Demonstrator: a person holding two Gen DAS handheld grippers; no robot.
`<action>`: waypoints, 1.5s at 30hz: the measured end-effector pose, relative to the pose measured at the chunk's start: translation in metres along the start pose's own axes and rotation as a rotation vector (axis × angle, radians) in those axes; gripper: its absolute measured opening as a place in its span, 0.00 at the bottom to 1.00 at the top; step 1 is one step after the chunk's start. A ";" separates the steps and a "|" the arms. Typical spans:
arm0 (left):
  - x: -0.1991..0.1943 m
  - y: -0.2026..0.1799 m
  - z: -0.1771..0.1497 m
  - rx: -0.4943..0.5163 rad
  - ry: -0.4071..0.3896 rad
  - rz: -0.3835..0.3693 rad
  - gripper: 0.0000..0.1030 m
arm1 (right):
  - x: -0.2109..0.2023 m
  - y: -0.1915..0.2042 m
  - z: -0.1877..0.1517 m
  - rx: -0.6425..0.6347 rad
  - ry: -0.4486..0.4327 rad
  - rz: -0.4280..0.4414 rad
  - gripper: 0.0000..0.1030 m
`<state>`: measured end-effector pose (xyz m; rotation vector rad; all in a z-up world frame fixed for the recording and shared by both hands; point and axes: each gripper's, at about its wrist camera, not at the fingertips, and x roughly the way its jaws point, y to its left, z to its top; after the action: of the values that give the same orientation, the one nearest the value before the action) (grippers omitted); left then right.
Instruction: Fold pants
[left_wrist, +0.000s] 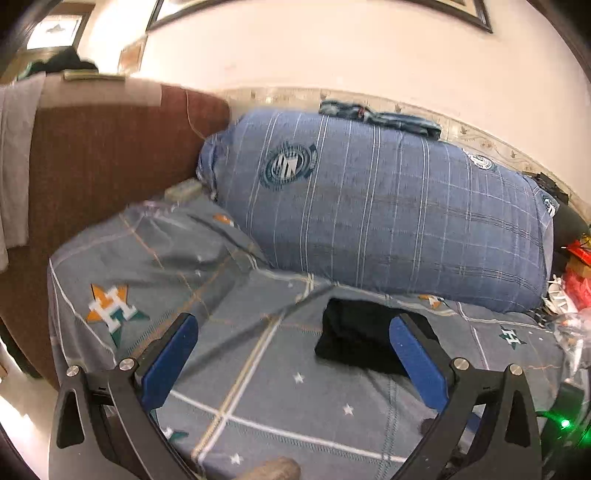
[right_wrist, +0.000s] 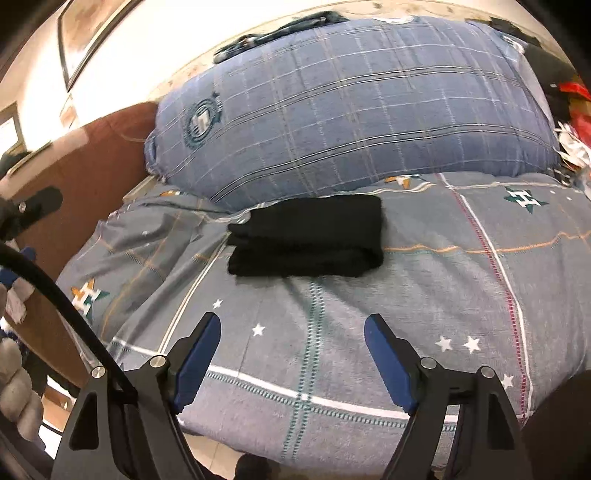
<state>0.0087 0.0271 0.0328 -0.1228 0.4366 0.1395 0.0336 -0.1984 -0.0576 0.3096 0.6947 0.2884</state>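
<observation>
Now both tools (left_wrist: 295, 325) (right_wrist: 292, 323) wide open, empty, above bedsheet (right_wrist: 369, 295).

pants (right_wrist: 306, 236) on bed (right_wrist: 424, 280) (before pillow (right_wrist: 351, 107)).

Two handheld grippers, left gripper (left_wrist: 293, 325) and right gripper (right_wrist: 291, 325), show black angular arms, blue finger pads (right_wrist: 197, 363) and silver pivot screws (left_wrist: 126, 364).
</observation>
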 end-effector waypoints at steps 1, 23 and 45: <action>-0.004 0.000 -0.003 -0.006 0.017 0.003 1.00 | 0.001 0.003 -0.002 -0.005 0.008 0.003 0.83; 0.025 -0.027 -0.054 0.178 0.218 0.077 1.00 | 0.023 0.004 -0.023 0.015 0.122 -0.058 0.84; 0.031 -0.027 -0.062 0.143 0.282 0.007 1.00 | 0.028 0.006 -0.027 -0.011 0.138 -0.073 0.86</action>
<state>0.0154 -0.0048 -0.0336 0.0002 0.7263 0.0972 0.0355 -0.1784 -0.0911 0.2549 0.8387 0.2451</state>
